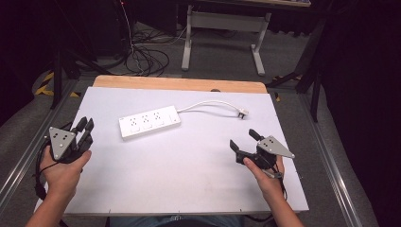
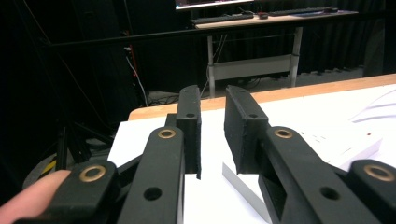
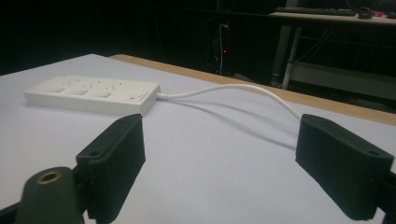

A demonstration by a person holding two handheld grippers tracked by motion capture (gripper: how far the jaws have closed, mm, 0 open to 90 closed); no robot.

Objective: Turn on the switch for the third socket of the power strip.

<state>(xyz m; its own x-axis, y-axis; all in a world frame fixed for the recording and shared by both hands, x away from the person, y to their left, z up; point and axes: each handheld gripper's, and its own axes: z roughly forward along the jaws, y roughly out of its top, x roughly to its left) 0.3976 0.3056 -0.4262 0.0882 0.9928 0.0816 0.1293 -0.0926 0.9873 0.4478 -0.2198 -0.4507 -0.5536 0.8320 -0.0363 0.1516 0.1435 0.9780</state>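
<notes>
Right hand-held gripper (image 1: 244,138) wide, empty; left hand-held gripper (image 1: 84,125) narrow.

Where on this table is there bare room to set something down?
The near half of the table, between the left gripper and right gripper, is bare, as is the far left corner. The power strip, its cord and plug take up the far middle and right.

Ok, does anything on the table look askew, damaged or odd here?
Nothing stands out. The white power strip lies flat, at a slant, its cord looping to the unplugged plug. Both grippers hold nothing.
</notes>
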